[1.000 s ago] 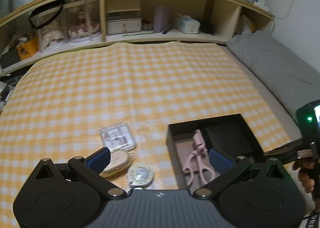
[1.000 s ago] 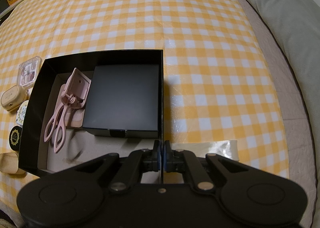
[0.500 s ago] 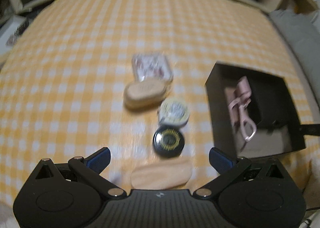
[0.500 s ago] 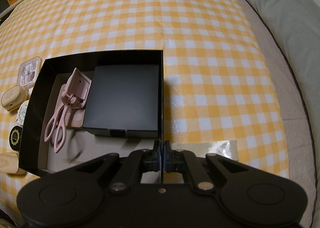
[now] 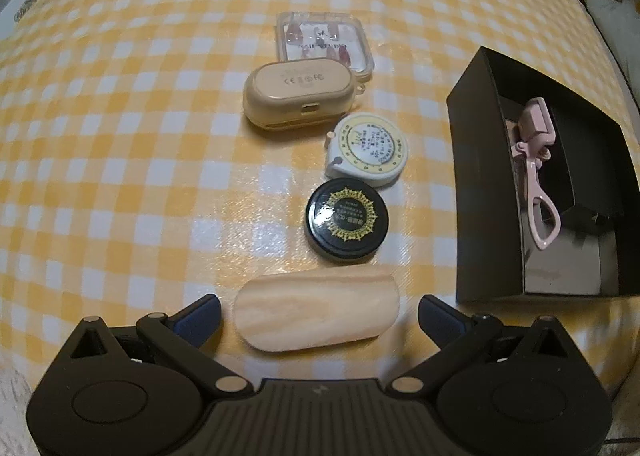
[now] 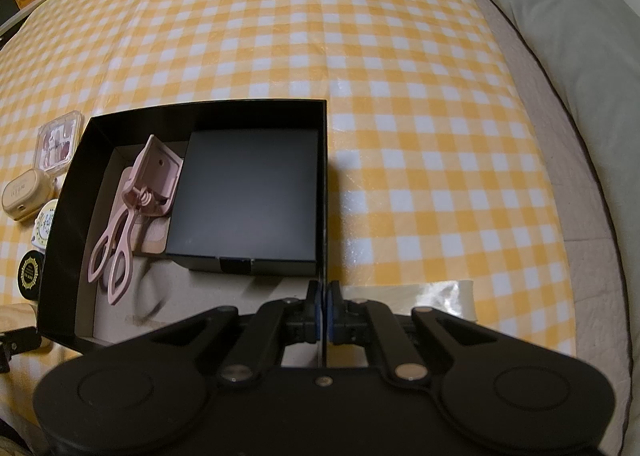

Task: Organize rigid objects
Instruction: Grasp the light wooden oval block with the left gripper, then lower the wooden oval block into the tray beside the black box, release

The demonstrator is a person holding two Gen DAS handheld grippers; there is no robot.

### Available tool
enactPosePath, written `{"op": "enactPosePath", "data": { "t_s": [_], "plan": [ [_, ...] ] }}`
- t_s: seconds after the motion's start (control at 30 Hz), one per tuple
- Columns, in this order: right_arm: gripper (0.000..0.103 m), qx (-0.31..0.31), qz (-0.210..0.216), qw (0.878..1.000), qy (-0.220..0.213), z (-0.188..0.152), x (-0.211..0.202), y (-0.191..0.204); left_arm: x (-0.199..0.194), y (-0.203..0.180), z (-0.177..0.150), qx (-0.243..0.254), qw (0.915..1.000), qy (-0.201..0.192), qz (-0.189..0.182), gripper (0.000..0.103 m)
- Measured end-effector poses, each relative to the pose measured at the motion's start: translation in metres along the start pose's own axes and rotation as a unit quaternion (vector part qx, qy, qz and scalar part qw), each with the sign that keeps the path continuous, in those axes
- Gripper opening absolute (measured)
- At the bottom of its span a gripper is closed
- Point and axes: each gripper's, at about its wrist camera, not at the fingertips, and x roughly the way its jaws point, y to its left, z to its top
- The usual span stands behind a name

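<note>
The left gripper [image 5: 319, 314] hangs over the yellow checked cloth [image 5: 120, 127] with its jaws spread wide, empty; the blue fingertips [image 5: 198, 318] flank a pale wooden oblong block [image 5: 316, 314] without touching it. The block lies flat, its long axis running across the view from one fingertip toward the other. Beyond it, in a loose line leading away, sit a black round tin with a gold emblem [image 5: 347, 219], a white round tape measure [image 5: 367, 149], a beige earbud case [image 5: 300, 93] lying crosswise, and a clear press-on nail box [image 5: 325, 41]. To the right stands the open black box [image 6: 326, 183]. Inside it a pink eyelash curler [image 6: 132, 211] lies lengthwise along the left side, handles toward the camera and head away, leaning against a smaller closed black box [image 6: 248, 199] that fills the right side. The right gripper [image 6: 323, 314] is clamped on the black box's right wall near its near corner, the thin wall pinched between its pads.
</note>
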Motion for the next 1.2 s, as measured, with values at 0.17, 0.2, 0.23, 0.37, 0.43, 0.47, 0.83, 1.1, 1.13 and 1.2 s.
{"op": "enactPosePath", "data": {
  "t_s": [0.17, 0.2, 0.23, 0.37, 0.43, 0.47, 0.83, 1.1, 1.13, 1.2],
  "plan": [
    [0.003, 0.0, 0.0, 1.0, 0.0, 0.001, 0.0, 0.0, 0.004, -0.002, 0.002, 0.0, 1.0, -0.002, 0.007, 0.103],
    [0.003, 0.0, 0.0, 1.0, 0.0, 0.001, 0.0, 0.0, 0.006, -0.003, 0.004, 0.003, 0.9999, -0.004, 0.01, 0.102],
    [0.003, 0.0, 0.0, 1.0, 0.0, 0.001, 0.0, 0.001, 0.005, -0.004, 0.003, 0.006, 0.9999, -0.007, 0.013, 0.1],
    [0.003, 0.0, 0.0, 1.0, 0.0, 0.001, 0.001, 0.001, 0.012, -0.005, 0.006, 0.01, 0.9999, -0.002, 0.007, 0.088],
    [0.003, 0.0, 0.0, 1.0, 0.0, 0.001, 0.001, 0.001, 0.011, -0.007, 0.005, 0.015, 0.9999, -0.004, 0.006, 0.088],
    [0.003, 0.0, 0.0, 1.0, 0.0, 0.001, 0.001, 0.001, 0.012, -0.007, 0.005, 0.017, 0.9998, -0.005, 0.006, 0.088],
    [0.003, 0.0, 0.0, 1.0, 0.001, 0.001, 0.002, 0.002, -0.051, 0.0, 0.017, -0.019, 0.9922, -0.11, -0.056, 0.088],
    [0.002, 0.015, 0.011, 1.0, -0.012, -0.008, -0.004, -0.008, -0.075, -0.046, 0.007, 0.048, 0.9808, -0.134, -0.134, 0.088],
    [0.002, 0.018, 0.013, 1.0, -0.013, -0.008, -0.007, -0.01, -0.075, -0.053, 0.006, 0.055, 0.9791, -0.134, -0.143, 0.088],
    [0.002, 0.024, 0.017, 0.999, -0.016, -0.009, -0.011, -0.015, -0.074, -0.069, 0.003, 0.071, 0.9759, -0.136, -0.155, 0.088]
  ]
}}
